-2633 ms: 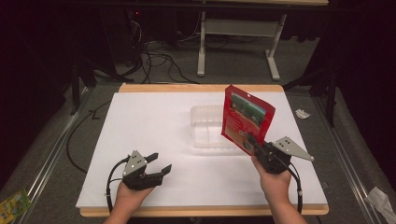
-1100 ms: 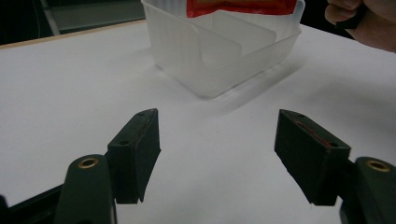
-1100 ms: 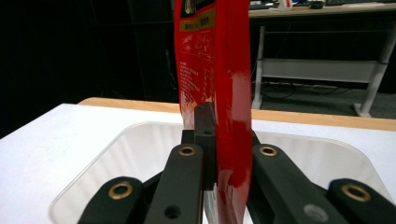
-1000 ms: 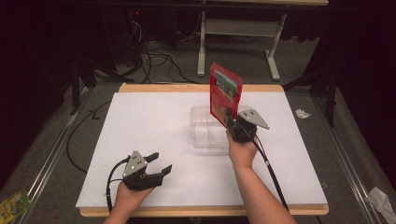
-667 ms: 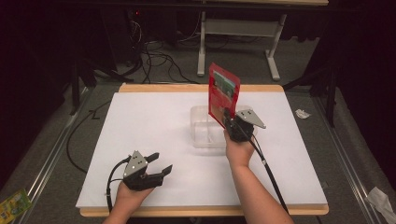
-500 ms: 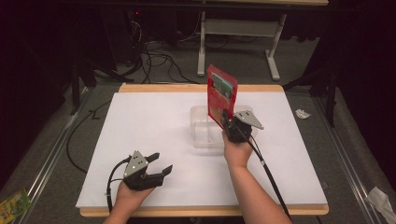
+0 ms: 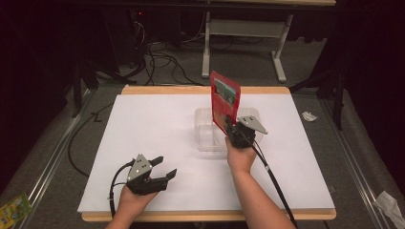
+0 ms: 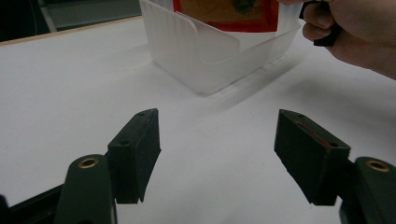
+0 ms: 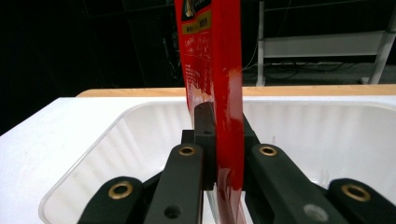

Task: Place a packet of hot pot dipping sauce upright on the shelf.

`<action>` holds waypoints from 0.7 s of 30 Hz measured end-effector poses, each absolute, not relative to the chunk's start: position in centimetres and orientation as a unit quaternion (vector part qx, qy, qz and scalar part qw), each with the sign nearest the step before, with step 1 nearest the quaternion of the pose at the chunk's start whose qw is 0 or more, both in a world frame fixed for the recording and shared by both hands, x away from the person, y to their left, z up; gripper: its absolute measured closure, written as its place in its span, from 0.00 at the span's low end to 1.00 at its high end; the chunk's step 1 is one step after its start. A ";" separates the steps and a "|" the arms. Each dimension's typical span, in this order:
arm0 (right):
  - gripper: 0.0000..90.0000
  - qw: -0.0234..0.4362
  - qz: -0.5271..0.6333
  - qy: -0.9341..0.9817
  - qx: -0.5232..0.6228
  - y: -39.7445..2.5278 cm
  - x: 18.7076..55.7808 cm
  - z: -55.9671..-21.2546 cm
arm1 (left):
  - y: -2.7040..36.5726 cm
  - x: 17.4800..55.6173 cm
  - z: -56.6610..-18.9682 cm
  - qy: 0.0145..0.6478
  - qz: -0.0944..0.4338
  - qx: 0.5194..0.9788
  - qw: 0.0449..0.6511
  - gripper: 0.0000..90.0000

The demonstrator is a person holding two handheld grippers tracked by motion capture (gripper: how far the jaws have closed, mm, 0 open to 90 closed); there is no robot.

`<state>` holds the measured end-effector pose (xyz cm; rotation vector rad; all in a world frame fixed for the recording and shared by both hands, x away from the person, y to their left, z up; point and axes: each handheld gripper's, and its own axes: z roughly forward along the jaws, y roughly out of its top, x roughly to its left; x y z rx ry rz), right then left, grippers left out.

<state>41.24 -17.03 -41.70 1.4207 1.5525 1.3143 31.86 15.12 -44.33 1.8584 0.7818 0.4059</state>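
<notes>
Currently, the right tongs (image 7: 232, 128) are clamped on the lower edge of a red packet (image 7: 225, 100), holding it upright (slightly tilted) over a clear plastic tub (image 7: 204, 138). The tub sits on the white tabletop (image 7: 143, 124), nearer its far edge and a little right of centre. In the right gripper view the packet (image 9: 212, 56) is pinched tight between the jaws, above the tub's (image 9: 107, 140) hollow. The left tongs (image 7: 162, 172) rest near the tabletop's near edge, jaws wide apart, holding nothing.

Red packet (image 7: 225, 101) with green panel; translucent white container (image 7: 206, 136); black grippers.
</notes>
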 end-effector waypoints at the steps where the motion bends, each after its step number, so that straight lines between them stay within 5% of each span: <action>1: 0.97 0.323 0.503 0.591 0.543 -17.1 41.3 -41.8 | 15.1 31.9 -44.3 0.325 0.169 0.774 0.516 0.35; 21: 0.96 0.312 0.492 0.604 0.544 -17.5 40.9 -43.8 | 15.0 31.9 -44.4 0.322 0.167 0.778 0.513 0.35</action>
